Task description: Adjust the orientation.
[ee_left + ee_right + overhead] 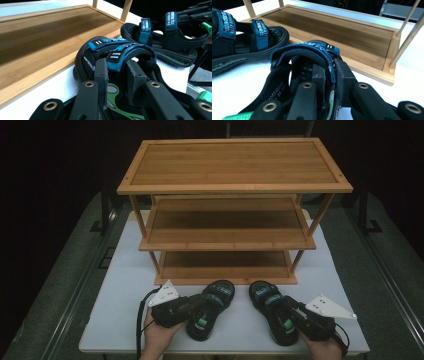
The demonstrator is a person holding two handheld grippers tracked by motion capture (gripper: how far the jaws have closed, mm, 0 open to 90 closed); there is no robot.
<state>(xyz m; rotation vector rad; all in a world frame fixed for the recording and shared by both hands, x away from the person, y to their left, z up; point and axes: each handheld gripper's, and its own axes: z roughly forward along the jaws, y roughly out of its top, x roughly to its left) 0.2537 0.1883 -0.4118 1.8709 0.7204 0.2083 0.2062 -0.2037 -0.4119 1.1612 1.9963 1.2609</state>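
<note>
Two black sandals with blue straps lie side by side on the white table in front of a bamboo shoe rack. My left gripper [196, 309] is shut on the left sandal [222, 292], its pads pinching a blue strap [117, 58] over the green footbed. My right gripper [289, 314] is shut on the right sandal [262, 295], with its strap [325, 56] squeezed between the jaws. The left gripper view also shows the right sandal [162, 42] farther off. The left sandal [249, 42] lies beyond the jaws in the right gripper view.
The three-tier rack [227, 245] stands just behind the sandals, and all its shelves are bare. Its bottom shelf [37, 47] [337, 32] sits low on the table, close to the toes. The table's front edge [225, 351] runs near the person's hands.
</note>
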